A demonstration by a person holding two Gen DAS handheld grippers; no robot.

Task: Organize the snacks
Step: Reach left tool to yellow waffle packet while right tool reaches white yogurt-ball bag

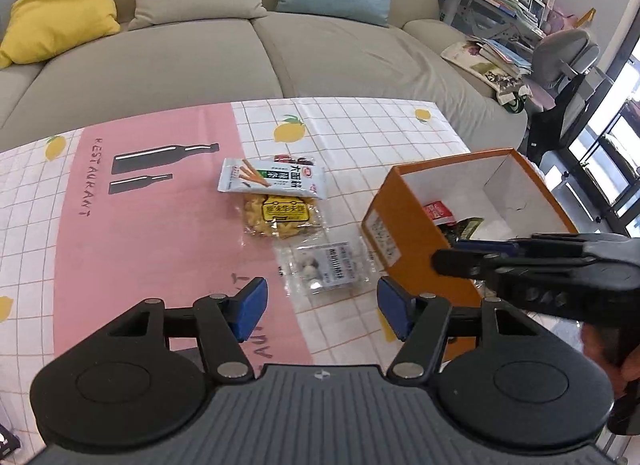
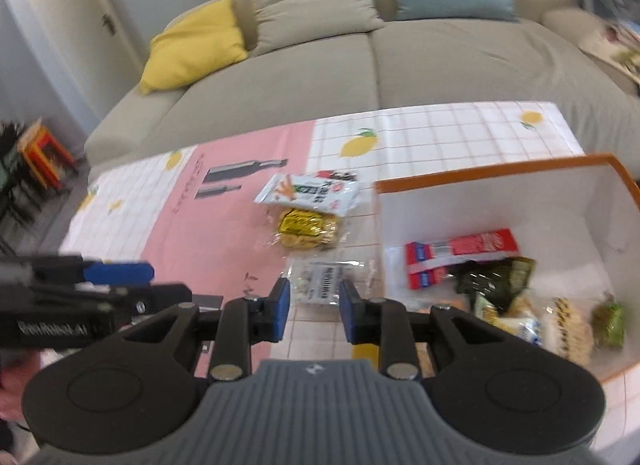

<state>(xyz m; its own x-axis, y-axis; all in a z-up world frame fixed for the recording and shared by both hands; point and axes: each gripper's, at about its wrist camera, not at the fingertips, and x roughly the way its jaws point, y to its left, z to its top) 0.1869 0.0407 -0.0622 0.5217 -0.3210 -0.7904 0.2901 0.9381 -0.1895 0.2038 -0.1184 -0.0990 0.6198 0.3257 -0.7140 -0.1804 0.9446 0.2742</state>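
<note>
Three snack packets lie on the tablecloth: a white-and-green one (image 1: 272,179), a yellow one (image 1: 282,215) and a clear one (image 1: 326,265). Right of them stands an orange box (image 1: 404,201) with white inner walls. It holds a red packet (image 2: 460,257), a dark green packet (image 2: 496,279) and several others. My left gripper (image 1: 322,289) is open just above and short of the clear packet. My right gripper (image 2: 315,289) stands narrowly open with nothing between its pads. It hovers at the box's near left corner, and the clear packet (image 2: 320,283) shows past its fingertips.
The table (image 1: 152,225) wears a pink and white checked cloth with lemons and bottle prints. Behind it is a grey sofa (image 1: 180,65) with yellow, beige and blue cushions. A cluttered desk and grey chair (image 1: 560,57) stand at the right; coloured stools (image 2: 44,153) at the left.
</note>
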